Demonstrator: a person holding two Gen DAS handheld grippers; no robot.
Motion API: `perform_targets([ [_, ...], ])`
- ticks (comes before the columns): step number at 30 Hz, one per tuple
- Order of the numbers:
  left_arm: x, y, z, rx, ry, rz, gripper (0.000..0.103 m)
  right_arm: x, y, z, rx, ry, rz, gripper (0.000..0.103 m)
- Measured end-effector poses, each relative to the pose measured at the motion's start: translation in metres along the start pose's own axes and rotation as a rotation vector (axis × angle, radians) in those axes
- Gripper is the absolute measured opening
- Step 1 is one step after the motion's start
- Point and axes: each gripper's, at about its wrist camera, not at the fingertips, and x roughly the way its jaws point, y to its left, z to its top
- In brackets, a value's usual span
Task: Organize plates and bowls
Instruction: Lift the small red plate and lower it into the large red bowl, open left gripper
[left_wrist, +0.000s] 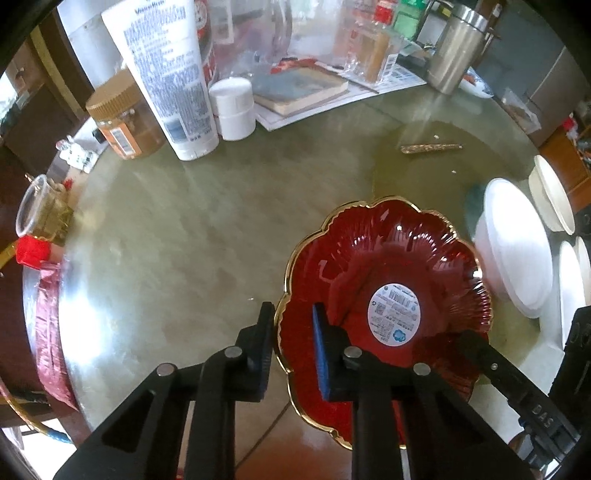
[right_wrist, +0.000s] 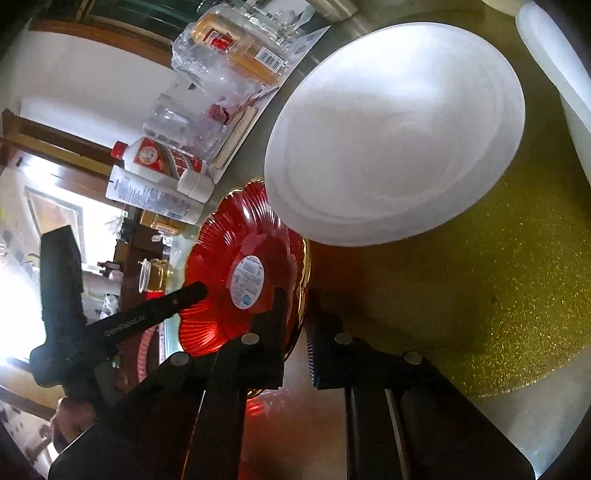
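Both grippers (left_wrist: 293, 345) (right_wrist: 295, 325) clamped, angled downward

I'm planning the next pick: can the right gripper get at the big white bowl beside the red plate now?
Probably not yet. The right gripper is shut on the rim of the red plate, so it is occupied. Otherwise the white bowl lies just beyond the plate with nothing between.
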Motion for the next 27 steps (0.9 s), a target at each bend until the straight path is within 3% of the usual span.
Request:
perform_targets([
  [9, -0.043, 0.002, -0.01, 0.021, -0.064, 0.005, 0.016, -0.032, 0.026, -0.017, -0.053, -0.068, 0.043, 0.01],
  [14, -0.079, 0.007, -0.033, 0.047, -0.121, 0.029, 0.016, -0.052, 0.046, -0.044, -0.1, -0.092, 0.06, 0.01],
  [21, -0.115, 0.031, -0.092, 0.062, -0.163, 0.021, 0.017, -0.081, 0.082, -0.105, -0.22, -0.097, 0.035, 0.01],
  [27, -0.131, 0.064, -0.148, 0.031, -0.18, 0.04, 0.018, -0.077, 0.112, -0.165, -0.347, -0.067, -0.019, 0.011],
])
